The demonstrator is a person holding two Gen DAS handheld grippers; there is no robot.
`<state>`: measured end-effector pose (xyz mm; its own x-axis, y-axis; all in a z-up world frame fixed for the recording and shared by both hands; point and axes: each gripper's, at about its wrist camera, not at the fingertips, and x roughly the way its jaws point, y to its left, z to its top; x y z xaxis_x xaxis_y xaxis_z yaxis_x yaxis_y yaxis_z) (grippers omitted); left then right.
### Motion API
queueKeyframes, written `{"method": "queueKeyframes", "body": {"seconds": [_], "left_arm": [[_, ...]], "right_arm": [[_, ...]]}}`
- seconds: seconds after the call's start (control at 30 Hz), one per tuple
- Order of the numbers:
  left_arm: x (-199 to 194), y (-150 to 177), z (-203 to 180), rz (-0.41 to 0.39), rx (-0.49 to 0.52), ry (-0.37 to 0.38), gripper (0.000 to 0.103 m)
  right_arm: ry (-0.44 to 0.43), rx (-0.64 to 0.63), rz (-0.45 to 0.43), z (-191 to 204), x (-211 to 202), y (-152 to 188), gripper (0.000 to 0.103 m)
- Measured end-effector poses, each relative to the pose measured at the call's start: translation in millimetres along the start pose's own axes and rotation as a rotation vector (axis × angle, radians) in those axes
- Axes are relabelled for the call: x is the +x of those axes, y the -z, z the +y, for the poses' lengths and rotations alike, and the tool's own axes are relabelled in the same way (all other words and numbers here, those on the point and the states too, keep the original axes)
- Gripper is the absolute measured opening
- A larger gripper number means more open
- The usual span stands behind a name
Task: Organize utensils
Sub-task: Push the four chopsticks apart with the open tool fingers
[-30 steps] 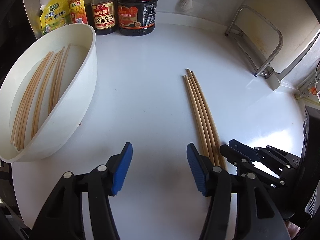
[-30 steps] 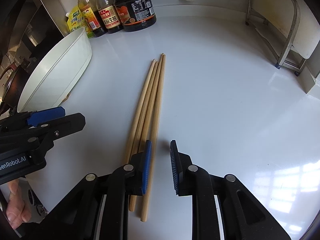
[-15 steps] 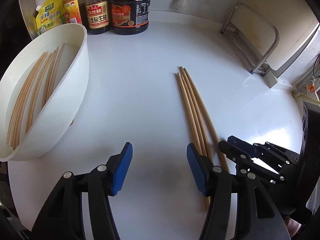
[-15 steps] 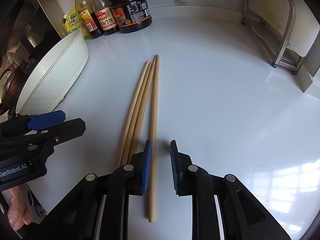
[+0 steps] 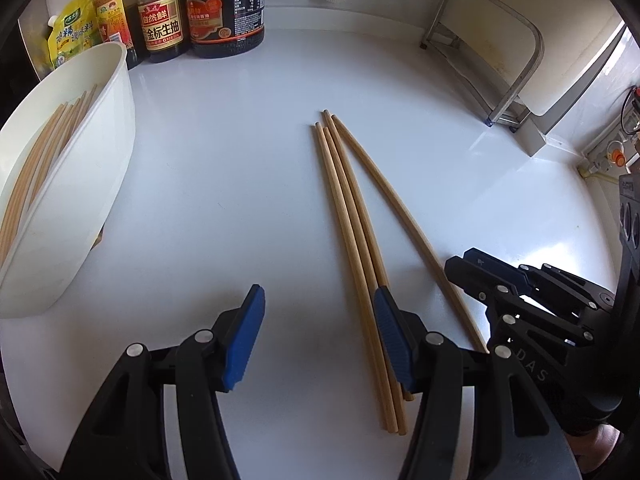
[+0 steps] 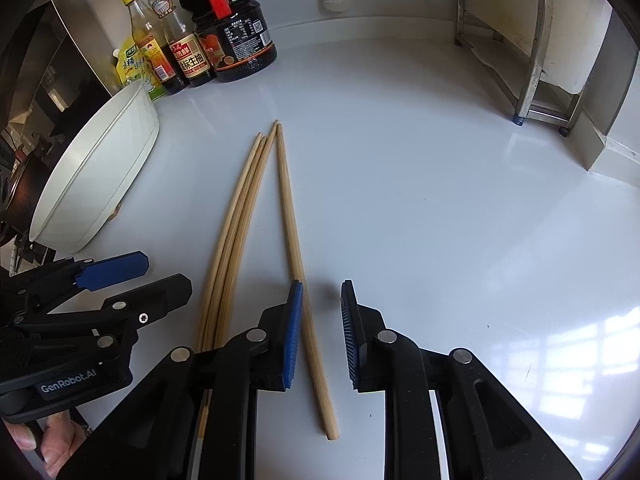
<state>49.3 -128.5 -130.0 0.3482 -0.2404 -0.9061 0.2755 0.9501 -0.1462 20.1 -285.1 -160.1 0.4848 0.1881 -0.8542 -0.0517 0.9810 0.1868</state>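
Between my right gripper's (image 6: pixel 320 336) slightly parted, unclamped pads lies one chopstick (image 6: pixel 298 264). Three more chopsticks (image 5: pixel 352 232) lie left, beside my left gripper (image 5: pixel 318 340), its fingers apart and empty. Far left sits the white tub (image 5: pixel 100 184); sauce bottles (image 5: pixel 200 12) stand beyond.

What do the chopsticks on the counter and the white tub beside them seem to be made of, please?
Chopsticks: probably bamboo or light wood, unlacquered; pale tan, matte, faint lengthwise grain.
White tub: likely plastic; thin, uniform wall with a soft satin sheen, though ceramic cannot be excluded.
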Motion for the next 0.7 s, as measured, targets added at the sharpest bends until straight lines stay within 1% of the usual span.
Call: {"method": "queueKeyframes", "body": {"seconds": [0.17, 0.33, 0.7], "left_arm": [[5, 1, -3, 0.008, 0.002, -0.01, 0.056], [12, 3, -4, 0.026, -0.001, -0.022, 0.056], [14, 0, -2, 0.018, -0.003, -0.077, 0.059]], "right_arm": [[-0.023, 0.02, -0.009, -3, -2, 1, 0.019], [-0.021, 0.029, -0.01, -5, -4, 3, 0.019], [-0.018, 0.031, -0.022, -5, -6, 3, 0.019]]}}
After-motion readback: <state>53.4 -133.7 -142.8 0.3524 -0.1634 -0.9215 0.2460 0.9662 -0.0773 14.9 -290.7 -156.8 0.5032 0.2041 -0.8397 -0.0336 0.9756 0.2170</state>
